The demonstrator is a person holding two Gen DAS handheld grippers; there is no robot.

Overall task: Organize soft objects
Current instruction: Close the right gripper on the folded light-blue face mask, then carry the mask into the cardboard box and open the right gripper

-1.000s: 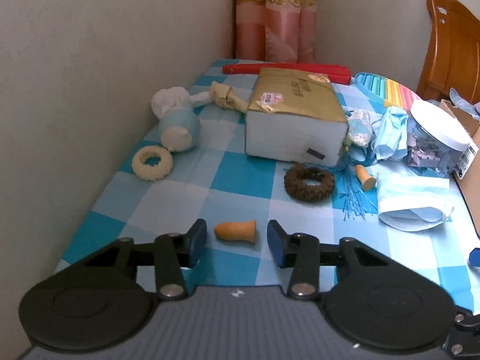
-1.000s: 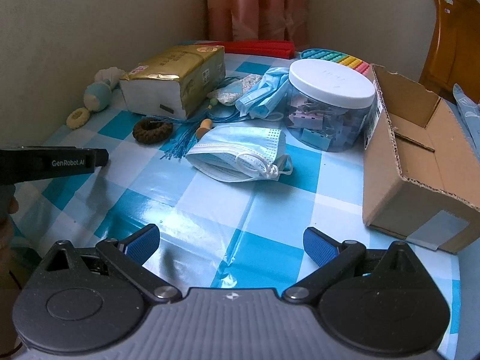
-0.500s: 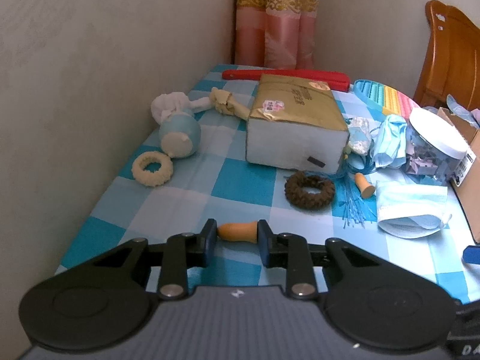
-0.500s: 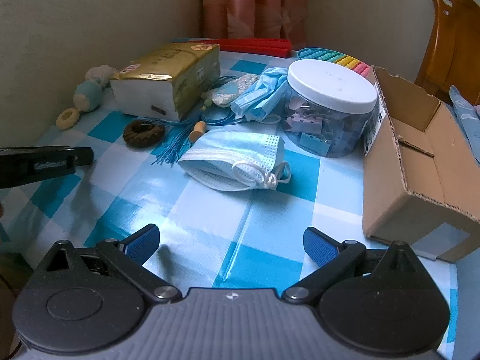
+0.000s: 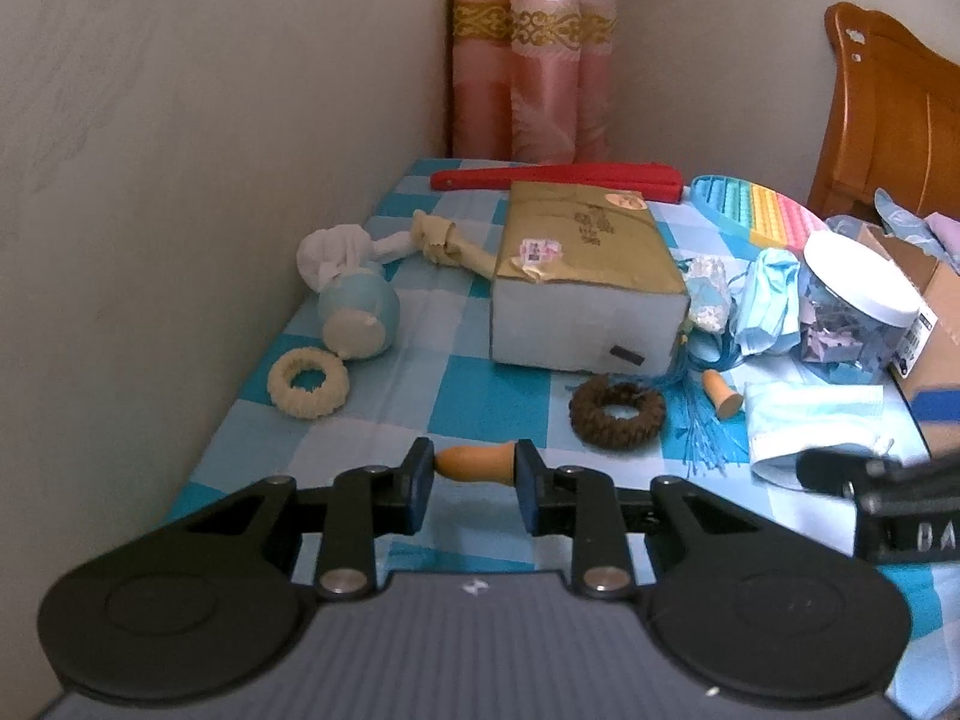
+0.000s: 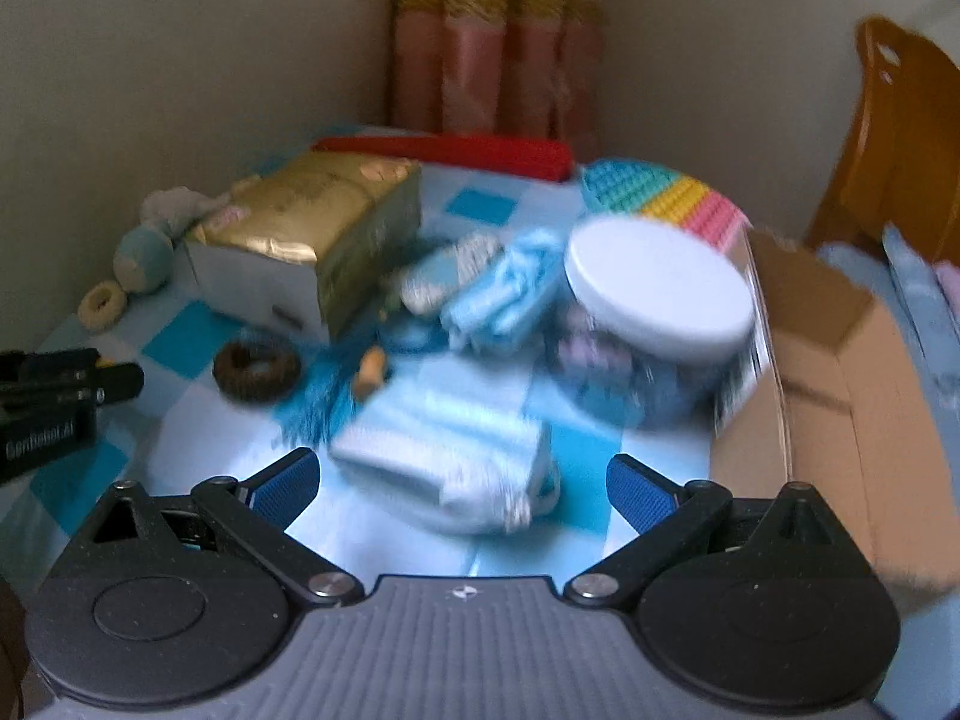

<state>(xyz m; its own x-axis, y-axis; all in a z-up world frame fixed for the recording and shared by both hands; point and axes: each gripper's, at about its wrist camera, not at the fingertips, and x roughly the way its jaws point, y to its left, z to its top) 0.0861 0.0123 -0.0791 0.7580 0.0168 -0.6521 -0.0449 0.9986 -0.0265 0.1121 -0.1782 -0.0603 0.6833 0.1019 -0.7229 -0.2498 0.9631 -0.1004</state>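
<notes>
My left gripper (image 5: pixel 474 477) is shut on an orange foam earplug (image 5: pixel 476 464), pinched end to end just above the checked tablecloth. A second orange earplug (image 5: pixel 720 394) lies by a brown scrunchie (image 5: pixel 616 412); a cream scrunchie (image 5: pixel 308 382) and a blue-and-cream plush toy (image 5: pixel 357 315) lie by the left wall. My right gripper (image 6: pixel 462 483) is open, hovering just short of a folded face mask (image 6: pixel 447 459). Its view is motion-blurred. The left gripper (image 6: pixel 66 387) shows at the left edge of the right wrist view.
A gold tissue pack (image 5: pixel 585 276) sits mid-table, with a white-lidded jar (image 6: pixel 657 306) and an open cardboard box (image 6: pixel 840 396) to the right. A red bar (image 5: pixel 558 180), a rainbow pop toy (image 5: pixel 762 213) and more blue masks (image 6: pixel 507 294) lie behind. A wooden chair (image 5: pixel 894 138) stands at right.
The left jaws closed onto the orange earplug and then held it. The right gripper advanced toward the face mask, which now lies close in front of its open fingers.
</notes>
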